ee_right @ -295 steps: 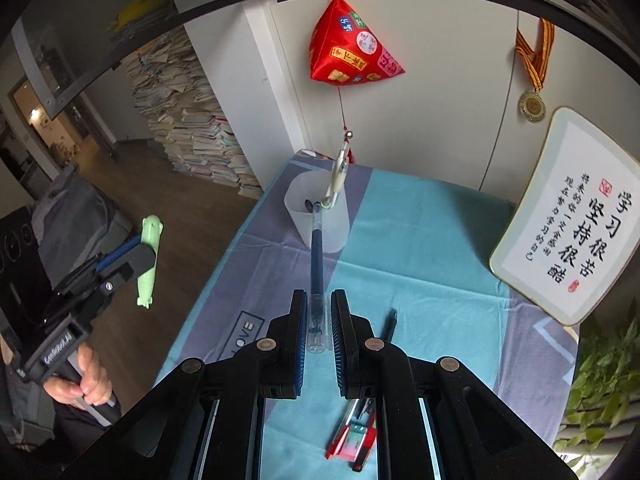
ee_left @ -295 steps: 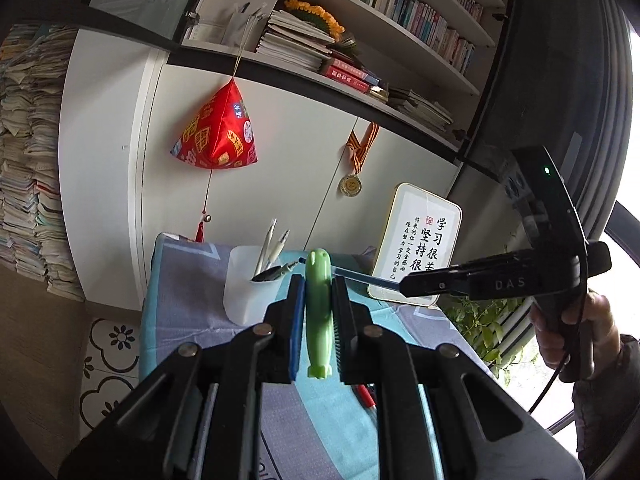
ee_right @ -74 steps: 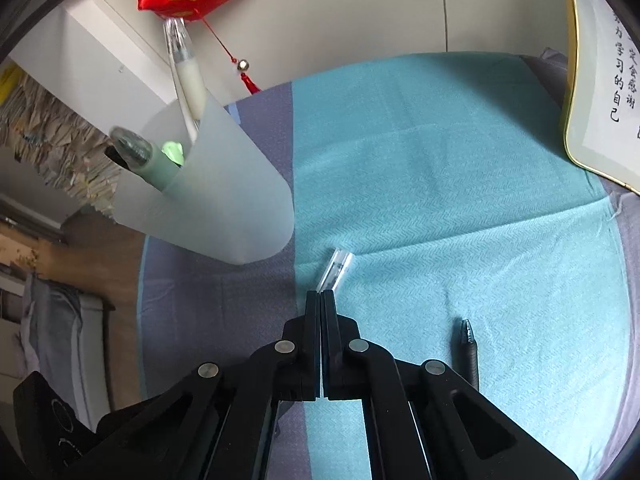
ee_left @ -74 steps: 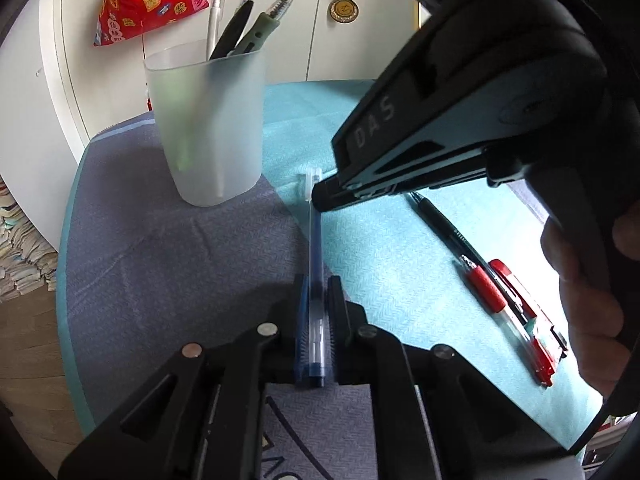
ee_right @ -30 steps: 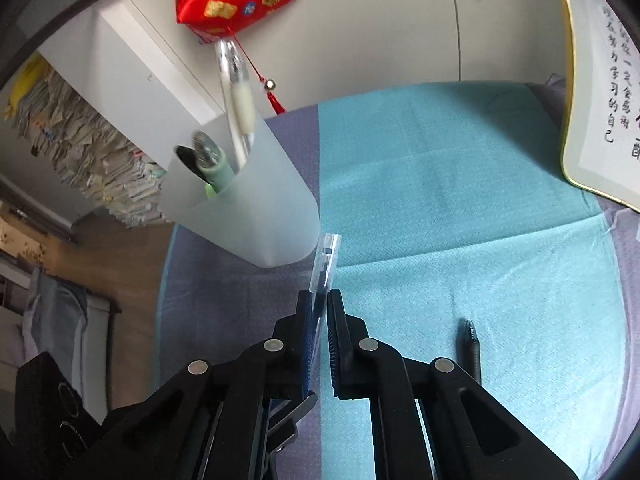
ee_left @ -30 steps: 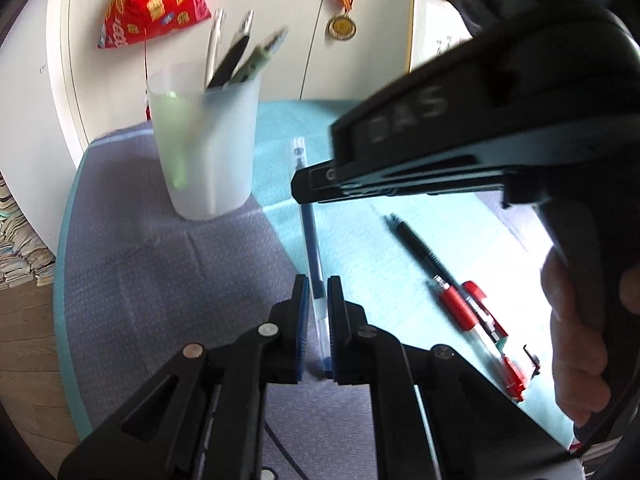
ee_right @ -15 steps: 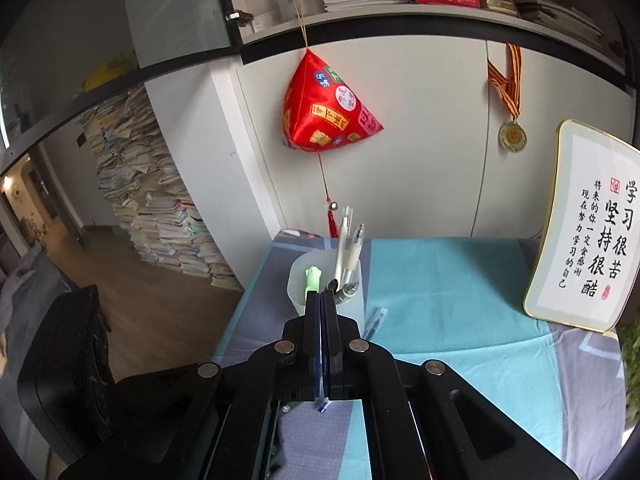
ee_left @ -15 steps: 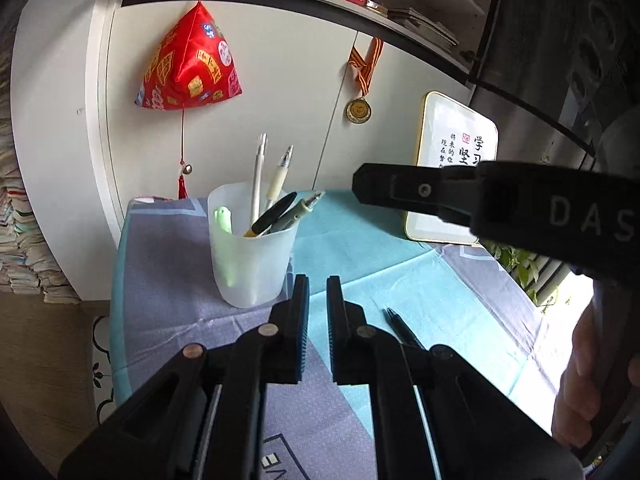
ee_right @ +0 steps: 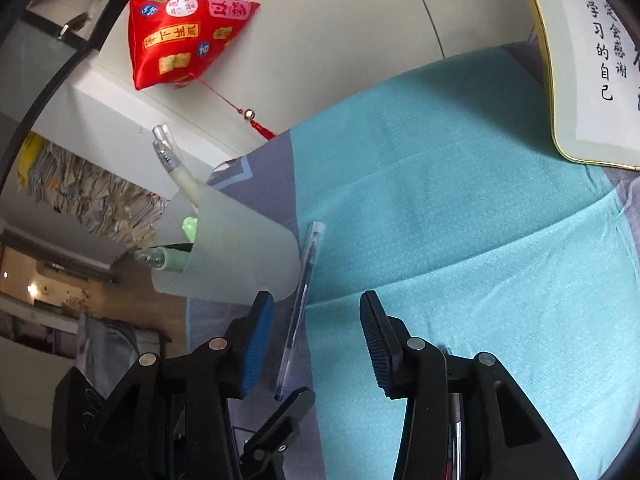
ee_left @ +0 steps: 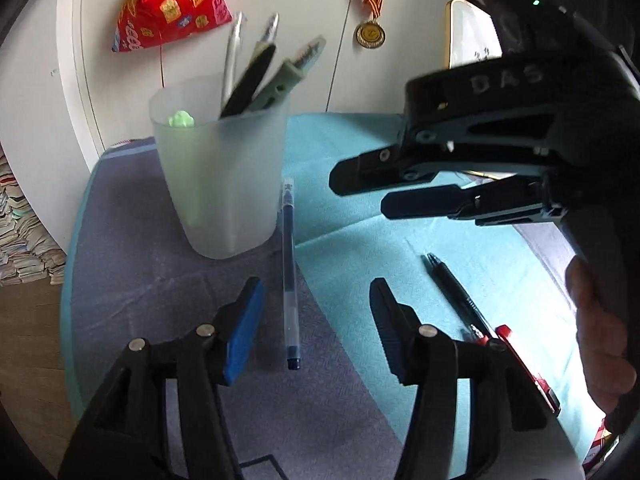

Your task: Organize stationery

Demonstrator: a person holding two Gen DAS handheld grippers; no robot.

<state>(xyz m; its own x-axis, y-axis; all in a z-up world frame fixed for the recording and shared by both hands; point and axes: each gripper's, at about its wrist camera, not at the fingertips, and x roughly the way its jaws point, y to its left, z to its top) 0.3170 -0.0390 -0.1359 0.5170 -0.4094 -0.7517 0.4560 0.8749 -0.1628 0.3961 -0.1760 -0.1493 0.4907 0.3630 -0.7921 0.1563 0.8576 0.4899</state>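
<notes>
A blue pen (ee_left: 289,272) lies flat on the tablecloth just right of a frosted plastic cup (ee_left: 218,184). The cup holds several pens and a green item. My left gripper (ee_left: 316,320) is open, its jaws on either side of the pen's near end, low over the cloth. My right gripper (ee_left: 360,190) is open and empty, hovering above the cloth to the right of the cup. In the right wrist view the right gripper (ee_right: 316,340) straddles the same pen (ee_right: 300,304) beside the cup (ee_right: 236,256).
A black pen (ee_left: 452,284) and a red pen (ee_left: 524,364) lie on the teal cloth to the right. A framed calligraphy plaque (ee_right: 588,60) stands at the back right. A red hanging ornament (ee_left: 172,4) and a medal (ee_left: 370,34) hang on the white cabinet behind.
Both grippers were shut and raised half a second ago, the right on the blue pen. Now both are open and low, and the pen lies on the cloth by the cup.
</notes>
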